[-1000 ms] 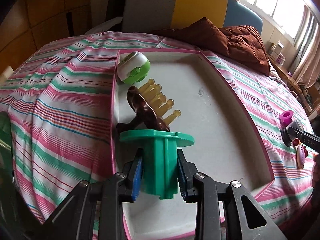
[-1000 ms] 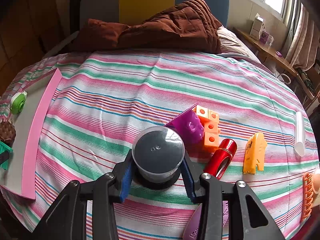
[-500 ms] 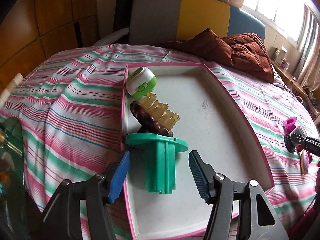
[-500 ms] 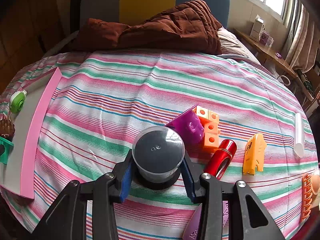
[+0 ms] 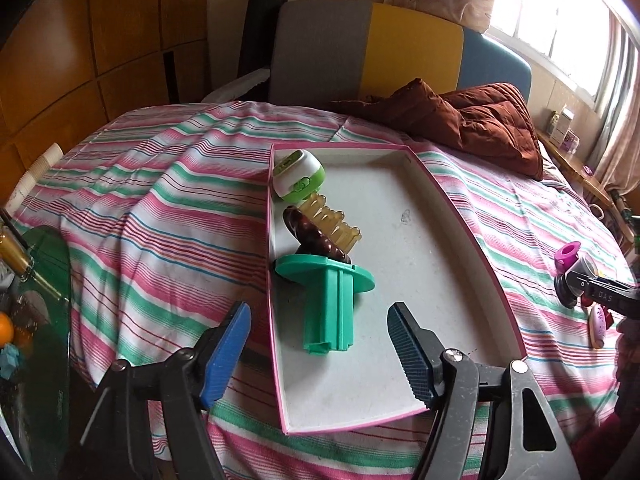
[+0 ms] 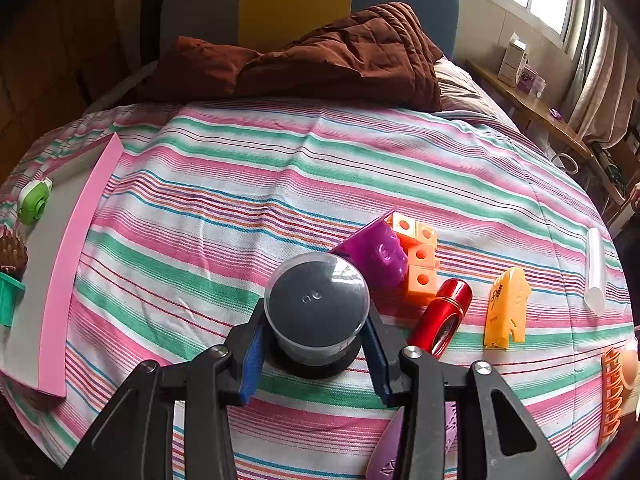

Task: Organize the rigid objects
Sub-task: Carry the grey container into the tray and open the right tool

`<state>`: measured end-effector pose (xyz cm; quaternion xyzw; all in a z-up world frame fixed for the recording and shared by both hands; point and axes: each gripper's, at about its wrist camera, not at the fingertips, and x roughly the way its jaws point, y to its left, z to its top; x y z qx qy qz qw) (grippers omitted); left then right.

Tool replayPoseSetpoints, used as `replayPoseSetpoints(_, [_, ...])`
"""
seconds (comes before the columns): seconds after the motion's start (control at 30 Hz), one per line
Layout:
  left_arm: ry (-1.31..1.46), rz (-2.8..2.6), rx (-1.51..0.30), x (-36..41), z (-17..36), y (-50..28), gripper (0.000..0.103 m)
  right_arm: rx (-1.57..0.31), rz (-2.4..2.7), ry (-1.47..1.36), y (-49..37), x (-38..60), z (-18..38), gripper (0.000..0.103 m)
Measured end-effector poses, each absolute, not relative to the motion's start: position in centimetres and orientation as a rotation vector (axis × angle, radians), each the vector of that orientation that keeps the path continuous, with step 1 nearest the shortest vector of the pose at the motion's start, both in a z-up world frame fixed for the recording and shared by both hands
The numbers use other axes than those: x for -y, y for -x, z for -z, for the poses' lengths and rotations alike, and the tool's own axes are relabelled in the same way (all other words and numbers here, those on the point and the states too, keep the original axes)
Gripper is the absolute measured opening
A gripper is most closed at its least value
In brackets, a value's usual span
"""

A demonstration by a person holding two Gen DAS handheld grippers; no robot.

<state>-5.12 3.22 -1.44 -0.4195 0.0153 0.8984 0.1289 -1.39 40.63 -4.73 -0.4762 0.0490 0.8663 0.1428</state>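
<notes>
A white tray with a pink rim [image 5: 440,280] lies on the striped bedspread. In it a green plastic piece [image 5: 328,312] rests on its side, against a brown hair claw [image 5: 316,236] and a green-and-white round gadget [image 5: 298,176]. My left gripper [image 5: 318,320] hangs just above and behind the green piece; its jaws are opening, and the blue pads [image 5: 228,344] stand well apart from the piece. My right gripper [image 6: 316,328] is shut on a clear round jar with a dark inside [image 6: 316,300], which stands on the bedspread. It shows too at the right edge of the left wrist view.
Beside the jar lie a purple cup [image 6: 372,252], orange cubes [image 6: 420,256], a red tube [image 6: 440,316], a yellow-orange piece [image 6: 506,308], a white tube [image 6: 594,272] and an orange hair clip [image 6: 612,392]. A brown quilt [image 6: 304,60] covers the head of the bed.
My left gripper has let go of the green piece, opened wide and drawn back and up. The piece stays in the tray. My right gripper and the jar have not moved.
</notes>
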Motion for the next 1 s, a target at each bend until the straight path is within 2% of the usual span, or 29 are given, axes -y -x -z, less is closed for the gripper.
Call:
replayPoseSetpoints(0.6, [1.224,-2.619,-0.006,-2.3,1.1,3.8,0.077,-0.165,-2.514,1.373,0.6,-39.3,4.2,0.043])
replayPoseSetpoints(1.0, [1.226,-2.625,0.017,-1.6,1.2,3.8,0.078,-0.230,-2.659,1.306,0.3,-35.7,0.4,0.043])
